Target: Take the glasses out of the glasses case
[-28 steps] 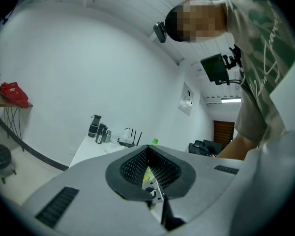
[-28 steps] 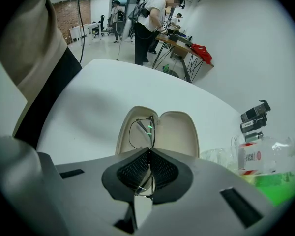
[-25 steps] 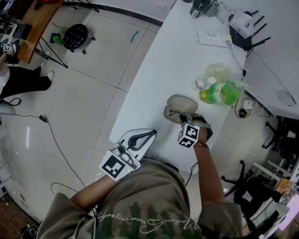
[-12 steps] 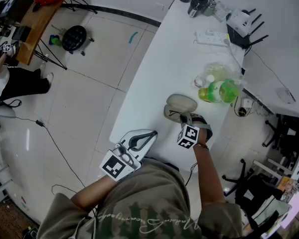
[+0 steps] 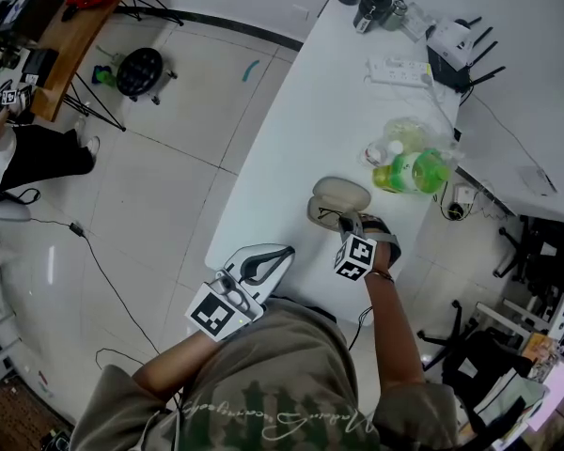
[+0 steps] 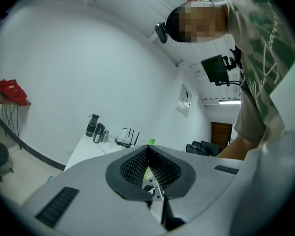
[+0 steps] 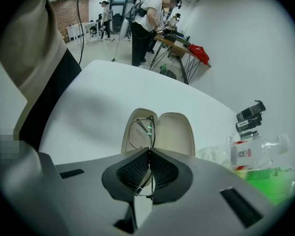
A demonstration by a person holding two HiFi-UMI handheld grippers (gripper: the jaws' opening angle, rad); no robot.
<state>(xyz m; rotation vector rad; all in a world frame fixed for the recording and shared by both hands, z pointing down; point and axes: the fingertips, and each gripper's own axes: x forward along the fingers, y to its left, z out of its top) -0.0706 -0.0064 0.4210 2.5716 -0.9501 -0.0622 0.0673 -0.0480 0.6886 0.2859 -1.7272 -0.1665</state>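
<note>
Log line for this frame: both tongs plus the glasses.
right tongs: shut on glasses | glasses: one lens over open case | left tongs: shut, empty

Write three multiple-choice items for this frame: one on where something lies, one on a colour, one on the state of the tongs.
1. Where does the glasses case lie?
A. on the tiled floor
B. on the white table
C. on the wooden bench

2. What colour is the case?
A. black
B. red
C. beige

3. What are the right tongs doing?
A. shut on the glasses
B. open above the case
C. shut on a bottle

Answers:
1. B: the head view shows the open case on the tabletop.
2. C: both open halves are beige.
3. A: the right gripper view shows the tongs closed on the thin frame, which lies over the case.
</note>
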